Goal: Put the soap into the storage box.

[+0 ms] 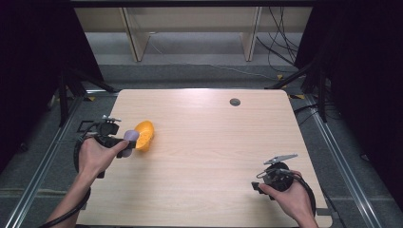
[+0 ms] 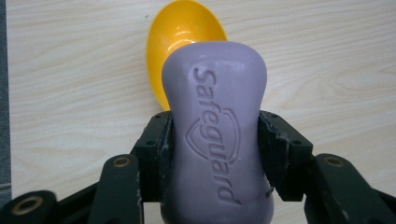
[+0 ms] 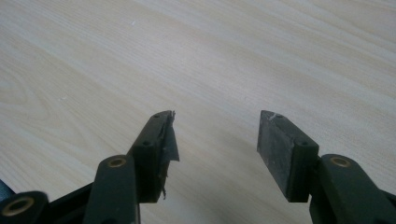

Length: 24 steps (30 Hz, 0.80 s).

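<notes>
Lilac Safeguard soap bar, clamped in the left gripper, should lower level into the orange dish; right gripper jaws apart, idle over the counter.

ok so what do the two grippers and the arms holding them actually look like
Both grippers, left gripper and right gripper, are black, with brass-coloured pivot pins and flat rubbery pads on the fingers. One right pad is frayed and peeling. A grey plate tops the right one. Black cables trail from each. The forearms are bare, no sleeves.
</notes>
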Motion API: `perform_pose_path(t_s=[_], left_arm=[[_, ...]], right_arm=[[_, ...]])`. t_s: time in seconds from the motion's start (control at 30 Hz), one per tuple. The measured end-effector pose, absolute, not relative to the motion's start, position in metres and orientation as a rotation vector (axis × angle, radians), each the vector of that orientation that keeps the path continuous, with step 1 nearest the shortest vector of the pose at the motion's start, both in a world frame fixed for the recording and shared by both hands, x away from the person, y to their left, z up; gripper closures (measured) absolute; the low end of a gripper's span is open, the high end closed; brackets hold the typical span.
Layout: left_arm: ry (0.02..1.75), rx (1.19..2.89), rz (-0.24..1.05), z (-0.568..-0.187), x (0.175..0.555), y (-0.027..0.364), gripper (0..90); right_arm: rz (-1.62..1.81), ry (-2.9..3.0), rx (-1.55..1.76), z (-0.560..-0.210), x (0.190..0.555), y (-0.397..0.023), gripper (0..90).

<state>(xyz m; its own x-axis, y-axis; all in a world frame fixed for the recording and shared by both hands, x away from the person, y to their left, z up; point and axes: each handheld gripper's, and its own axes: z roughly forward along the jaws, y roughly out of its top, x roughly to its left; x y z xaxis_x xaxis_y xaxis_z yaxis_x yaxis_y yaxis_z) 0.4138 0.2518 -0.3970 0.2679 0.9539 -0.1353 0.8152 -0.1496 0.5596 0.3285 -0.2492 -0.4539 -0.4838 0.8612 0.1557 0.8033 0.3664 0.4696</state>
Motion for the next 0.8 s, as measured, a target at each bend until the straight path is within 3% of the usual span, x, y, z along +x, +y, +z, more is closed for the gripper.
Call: perform_pose_path(t_s=[0.27, 0.8], left_arm=[[1.561, 2.038, 0.411, -0.397, 0.429, 0.243, 47.9], [1.599, 2.033, 0.406, -0.413, 0.461, 0.230, 47.9]], right_arm=[[0.760, 2.489, 1.538, -0.454, 0.328, -0.249, 46.1], [0.759, 2.493, 1.539, -0.454, 0.328, -0.250, 46.1]])
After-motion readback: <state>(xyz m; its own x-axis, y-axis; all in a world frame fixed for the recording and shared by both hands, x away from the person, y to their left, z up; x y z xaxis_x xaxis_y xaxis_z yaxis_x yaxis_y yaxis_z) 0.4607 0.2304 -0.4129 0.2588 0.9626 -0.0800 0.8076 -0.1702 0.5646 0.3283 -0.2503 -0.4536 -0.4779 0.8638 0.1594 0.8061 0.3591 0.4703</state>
